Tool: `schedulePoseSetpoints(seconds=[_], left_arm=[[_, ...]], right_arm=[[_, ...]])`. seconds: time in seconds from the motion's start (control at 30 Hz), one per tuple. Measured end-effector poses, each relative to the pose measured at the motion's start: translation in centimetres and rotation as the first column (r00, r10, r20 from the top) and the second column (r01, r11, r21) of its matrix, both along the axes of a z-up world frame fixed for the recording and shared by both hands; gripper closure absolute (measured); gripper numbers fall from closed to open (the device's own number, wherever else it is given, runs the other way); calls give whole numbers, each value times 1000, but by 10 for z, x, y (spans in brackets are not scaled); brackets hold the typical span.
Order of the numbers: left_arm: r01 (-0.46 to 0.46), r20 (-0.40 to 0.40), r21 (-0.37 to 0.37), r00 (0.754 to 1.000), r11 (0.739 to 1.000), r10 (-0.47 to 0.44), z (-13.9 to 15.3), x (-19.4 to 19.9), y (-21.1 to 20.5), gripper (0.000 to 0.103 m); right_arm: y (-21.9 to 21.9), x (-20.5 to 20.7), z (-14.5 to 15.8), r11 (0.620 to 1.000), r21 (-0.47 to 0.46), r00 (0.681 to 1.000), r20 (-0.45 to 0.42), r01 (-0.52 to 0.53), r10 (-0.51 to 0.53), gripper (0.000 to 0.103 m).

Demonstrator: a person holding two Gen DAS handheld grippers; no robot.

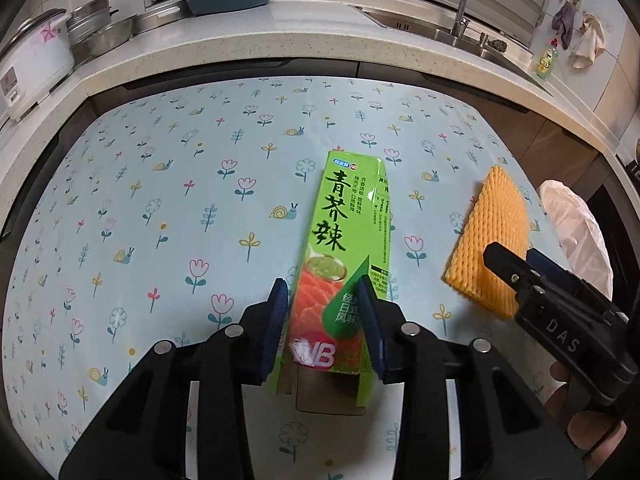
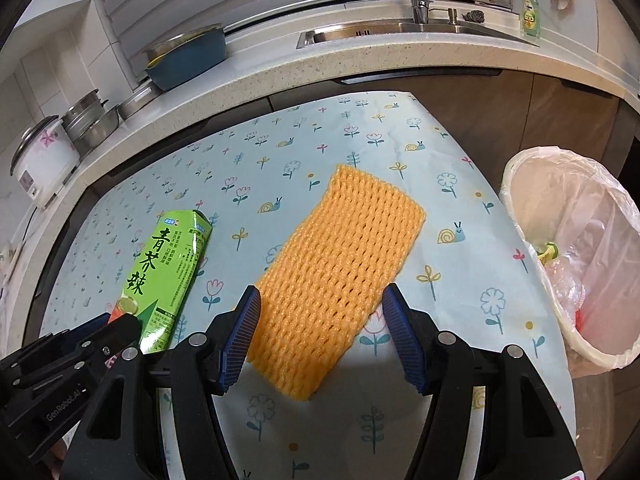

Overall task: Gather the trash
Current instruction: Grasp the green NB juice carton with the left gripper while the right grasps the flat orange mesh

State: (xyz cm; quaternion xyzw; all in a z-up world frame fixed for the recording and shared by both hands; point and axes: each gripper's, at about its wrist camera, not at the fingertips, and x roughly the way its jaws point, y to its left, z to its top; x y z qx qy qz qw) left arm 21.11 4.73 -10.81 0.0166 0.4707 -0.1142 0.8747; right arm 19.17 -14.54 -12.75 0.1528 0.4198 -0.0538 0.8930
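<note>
My left jaws: my left gripper (image 1: pixel 325 320) straddled the near end of the green carton (image 1: pixel 344 256), pads at its two long sides; I judged them clenched on it.
My right jaws: my right gripper (image 2: pixel 320 336) stood released, pads either side of the orange foam net (image 2: pixel 336 276), not pressing it.
Carton handling: looked like empty card, light and easily crushed; best held across its narrow width near the open flap.
Net handling: soft, springy, featherlight; I judged a pinch across its near end would do.
Whereabouts: the carton lay left of the net on the flowered counter (image 2: pixel 440 304); the lined bin (image 2: pixel 568 248) stood right of the net.
</note>
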Motion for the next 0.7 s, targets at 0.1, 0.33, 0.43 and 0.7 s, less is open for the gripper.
schedulePoseSetpoints(seconds=[0.1, 0.33, 0.43, 0.7], left_arm=[[-20, -19, -20, 1000, 1000, 19, -3, 5, 6, 42], [6, -51, -22, 999, 1000, -7, -17, 8, -1, 36], [31, -35, -4, 999, 1000, -31, -16, 6, -8, 49], [27, -8, -32, 1000, 999, -28, -3, 0, -11, 52]], right_arm=[[3, 4, -4, 1000, -8, 1000, 0, 0, 0, 41], [7, 14, -5, 1000, -20, 1000, 2, -8, 8, 53], [5, 14, -5, 1000, -3, 1000, 7, -12, 12, 70], [6, 6, 6, 1000, 6, 999, 41, -31, 30, 84]])
